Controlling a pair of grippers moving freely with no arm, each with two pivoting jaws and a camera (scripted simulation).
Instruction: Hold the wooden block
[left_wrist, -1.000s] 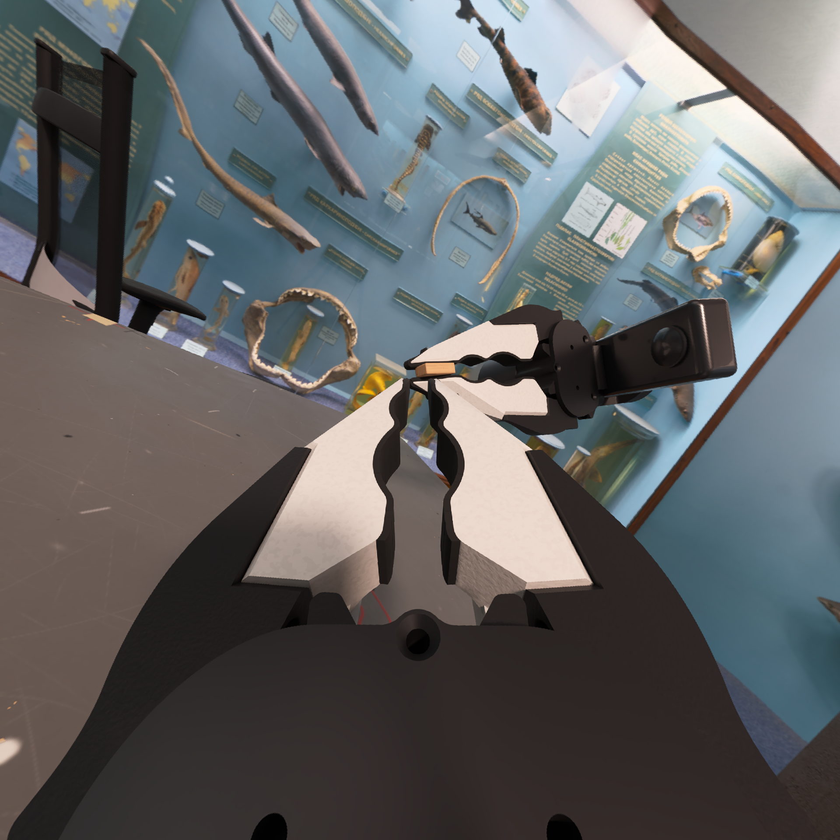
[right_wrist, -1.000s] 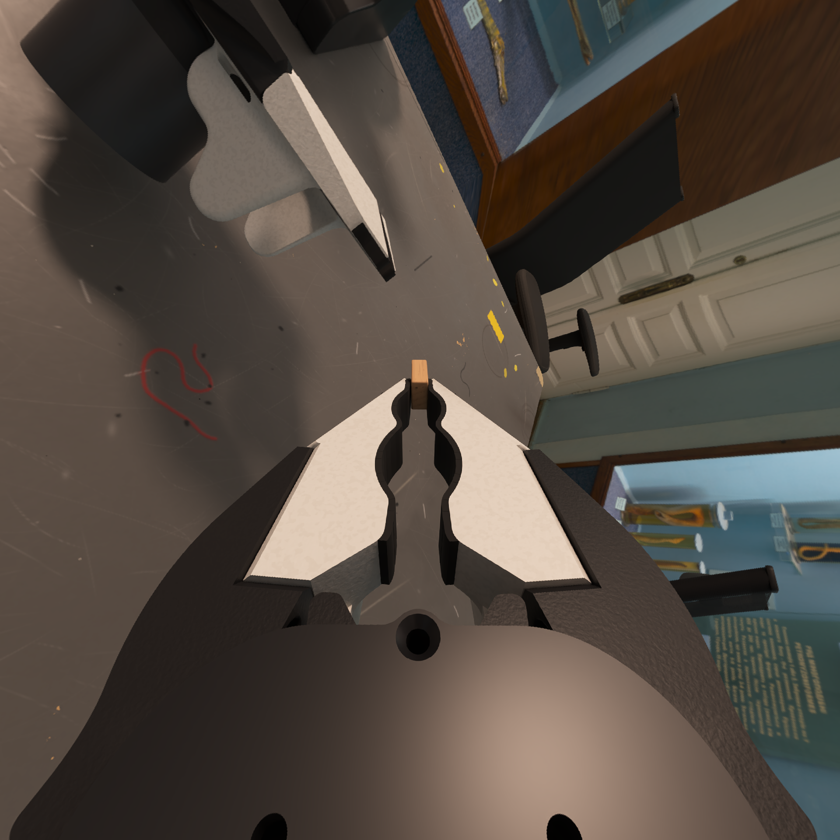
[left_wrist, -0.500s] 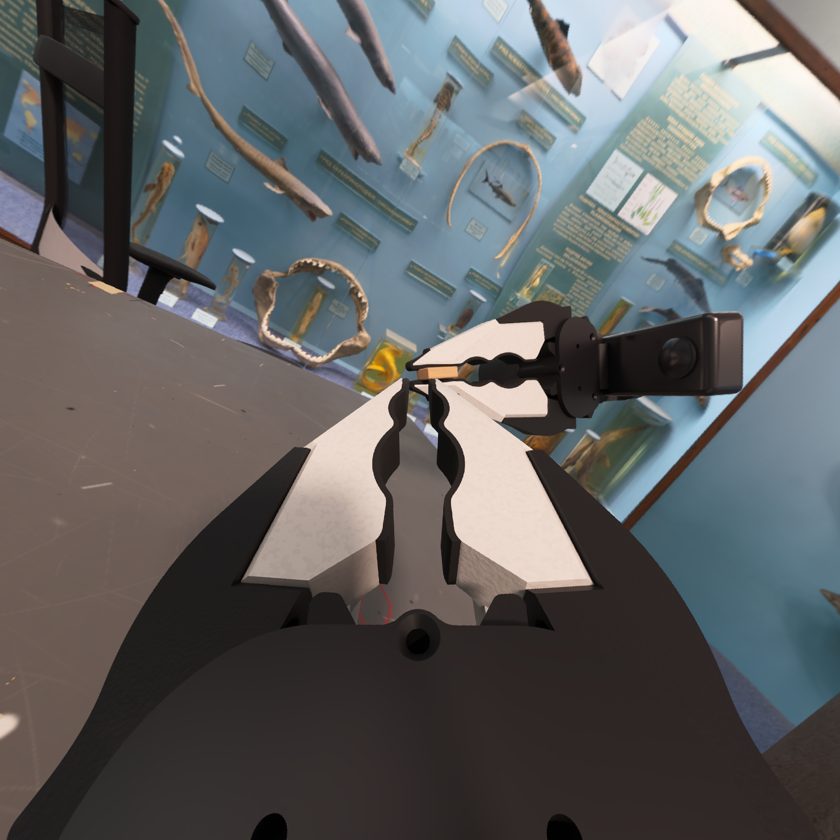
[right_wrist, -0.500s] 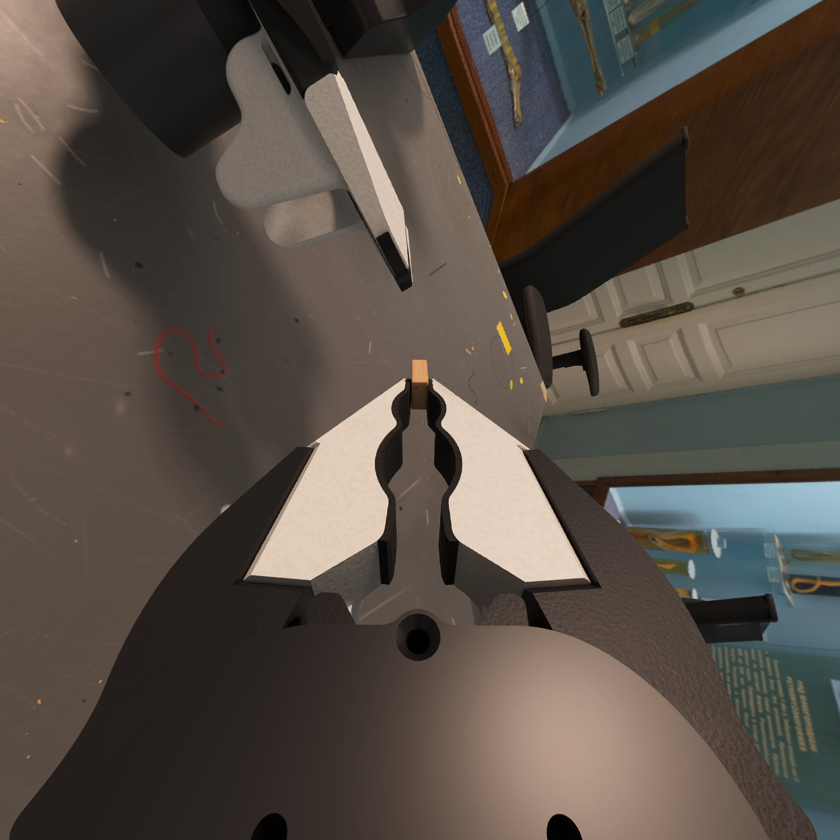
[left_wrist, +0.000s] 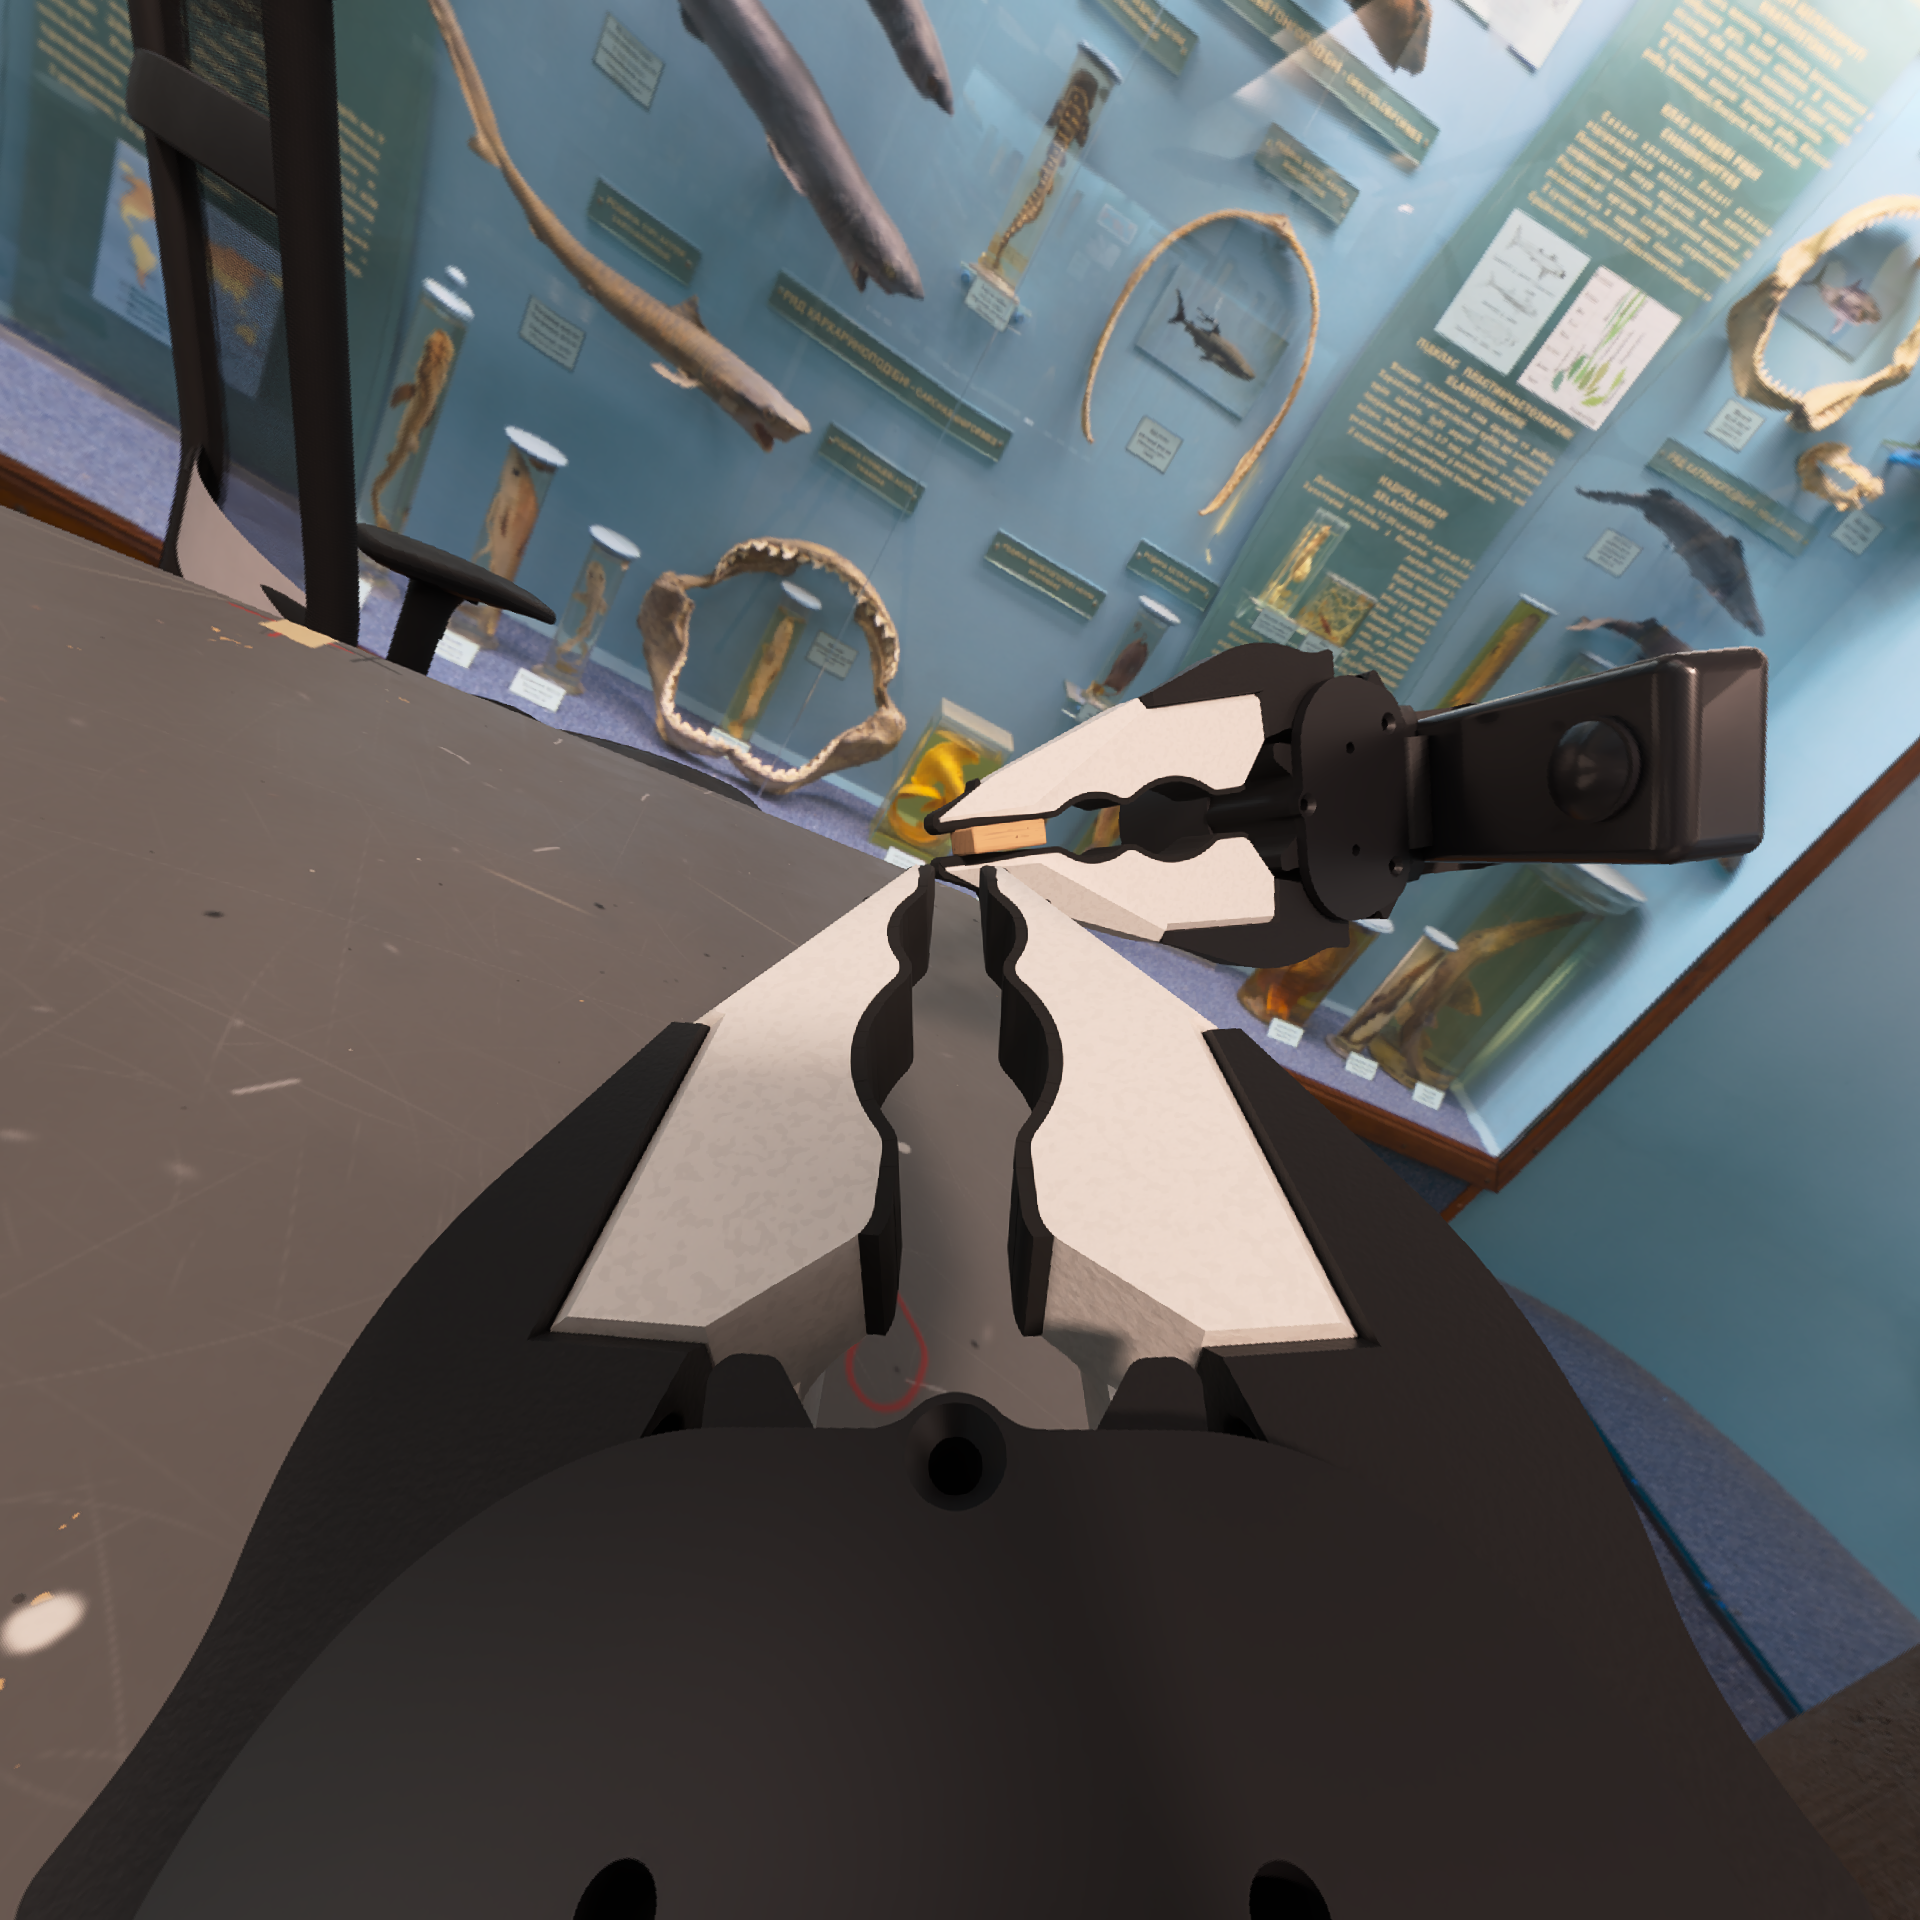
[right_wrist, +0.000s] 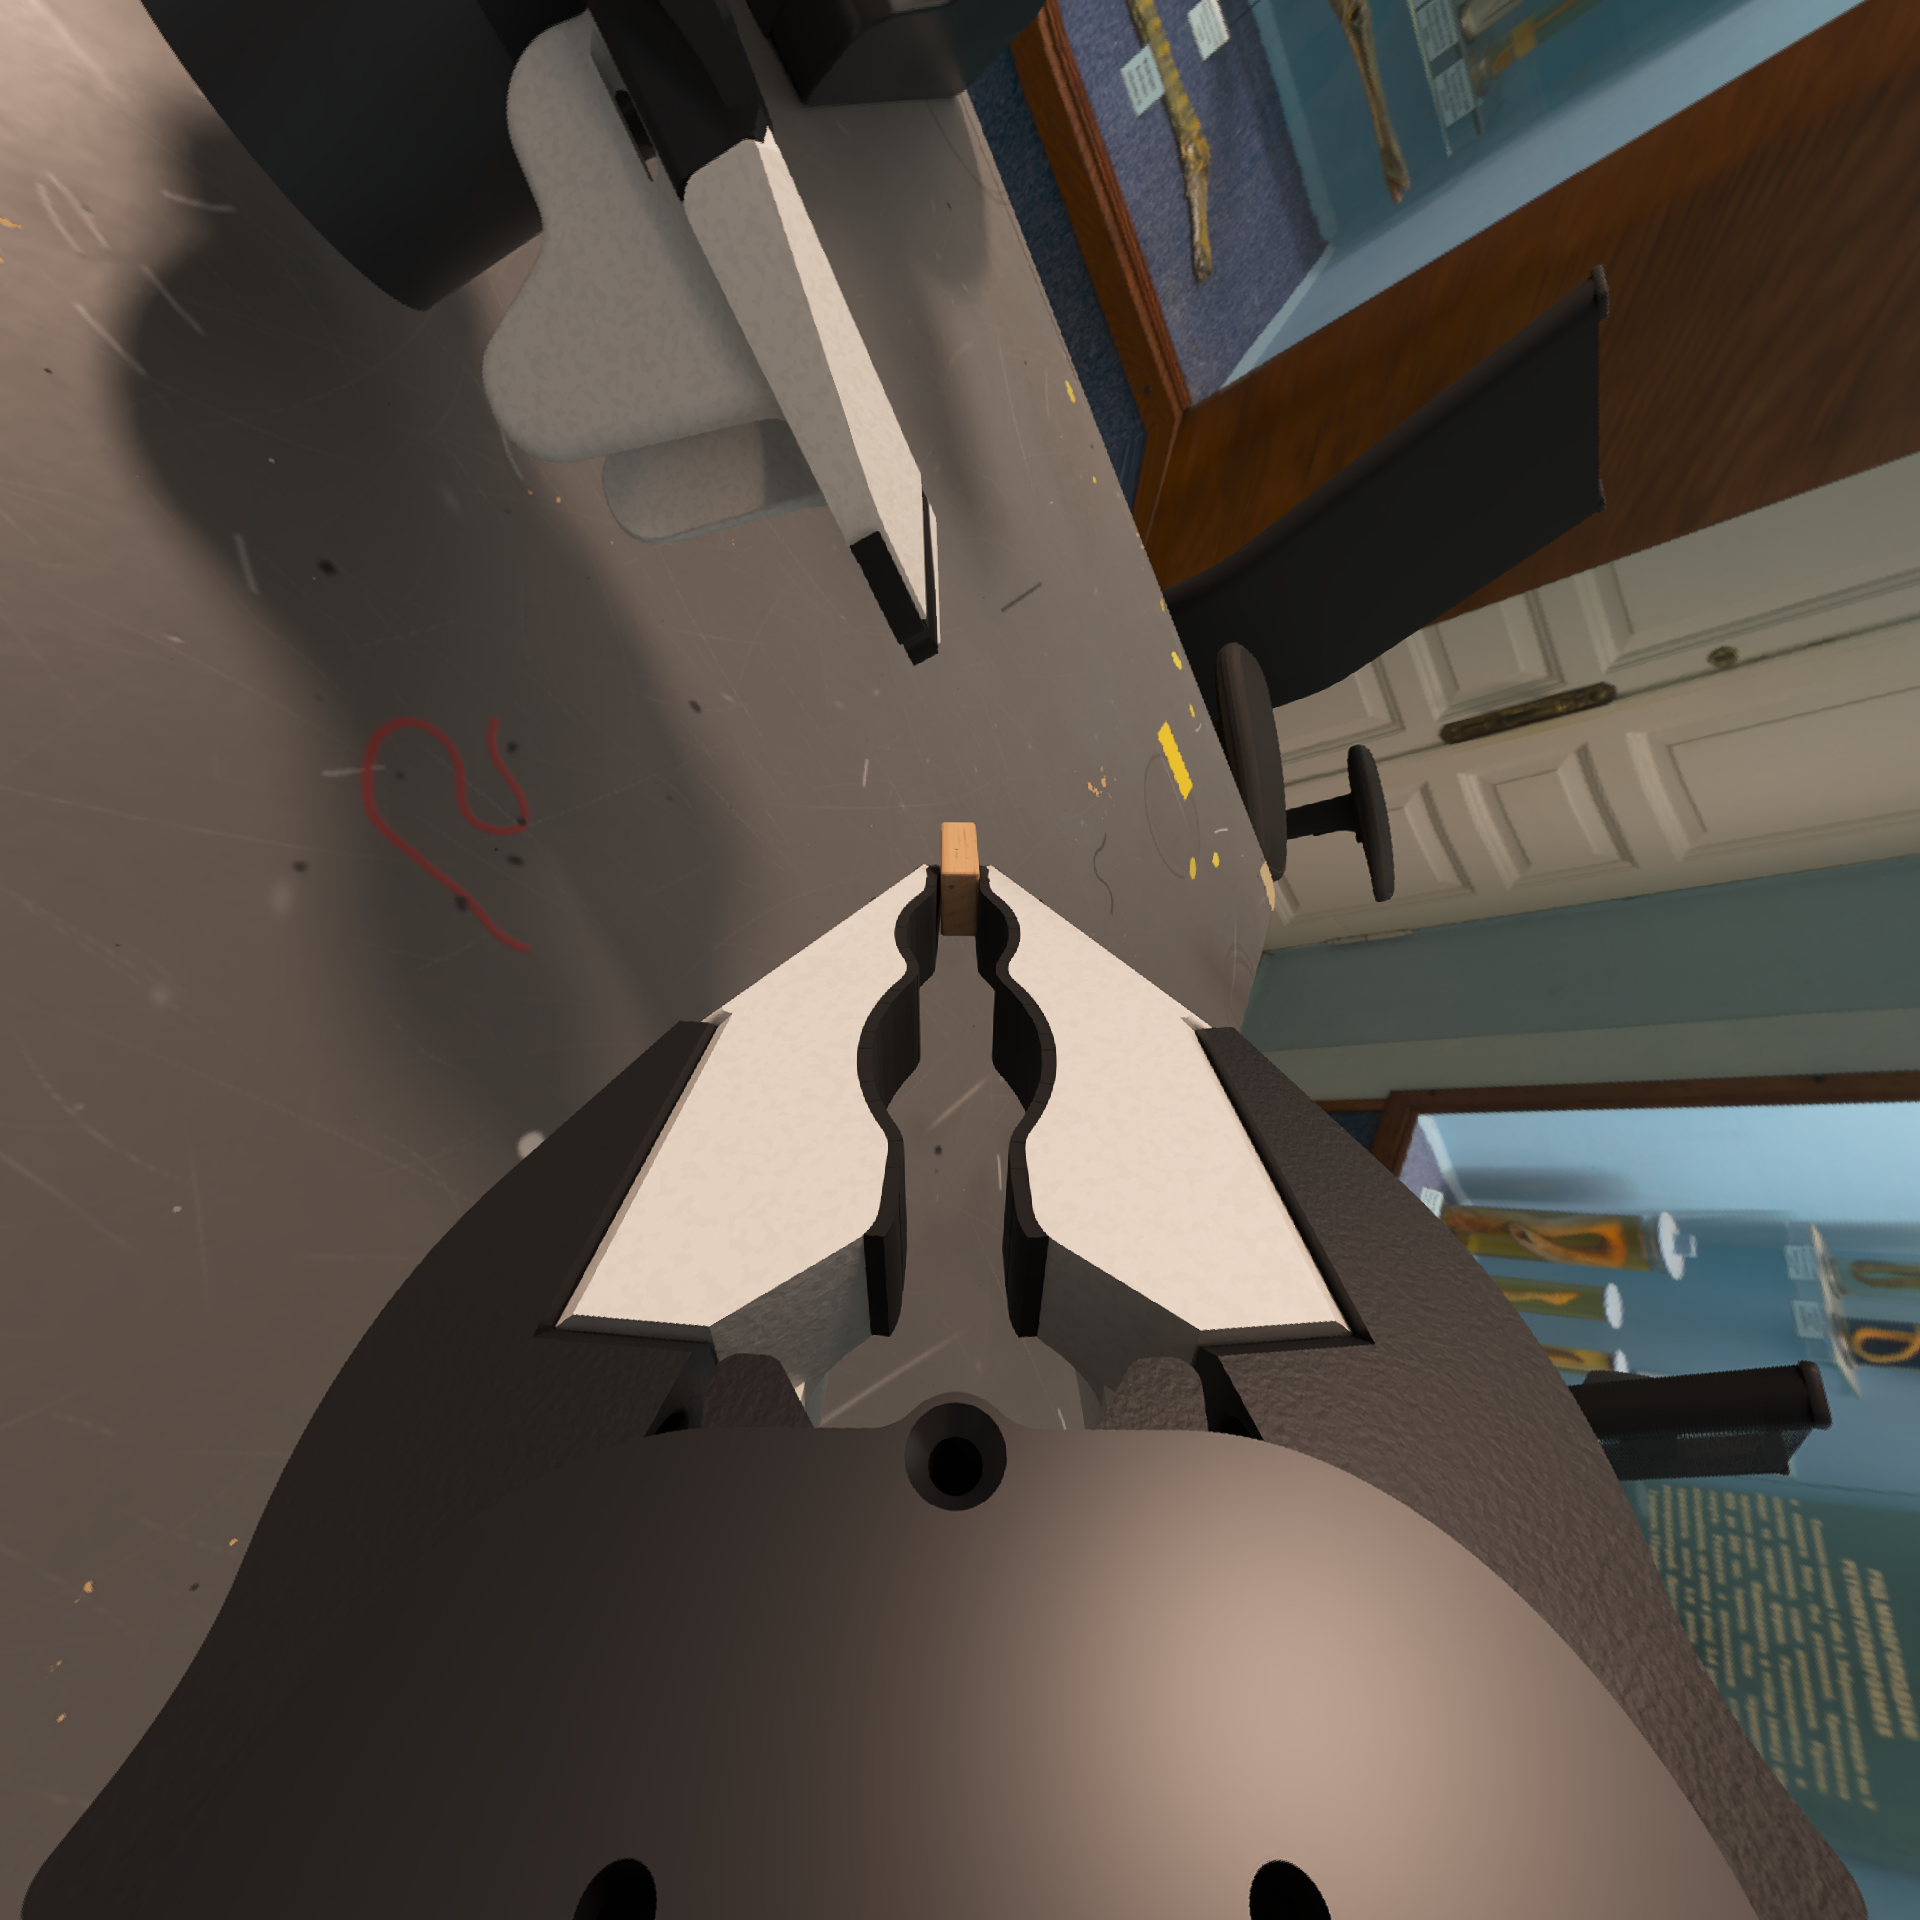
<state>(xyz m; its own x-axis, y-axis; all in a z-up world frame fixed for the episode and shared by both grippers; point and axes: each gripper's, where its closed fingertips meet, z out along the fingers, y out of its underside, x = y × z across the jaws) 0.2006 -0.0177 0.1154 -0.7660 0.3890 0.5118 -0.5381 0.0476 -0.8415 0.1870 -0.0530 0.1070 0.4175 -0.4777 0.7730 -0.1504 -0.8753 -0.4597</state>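
Observation:
A small wooden block is pinched between the tips of my right gripper, which is shut on it and holds it above the dark grey table. In the left wrist view the right gripper comes in from the right with the block in its tips. My left gripper has its jaws nearly together with nothing between them, its tips just short of the block. In the right wrist view the left gripper sits beyond the block, apart from it.
The table bears scratches, yellow specks and a red scribble. A black chair stands at its far edge, another chair at its side. A blue display wall of fish specimens and jaws lies behind.
Both views have shifted slightly. The right gripper has drifted a little to the right in the left wrist view, still holding the block. Neither gripper's jaws have changed.

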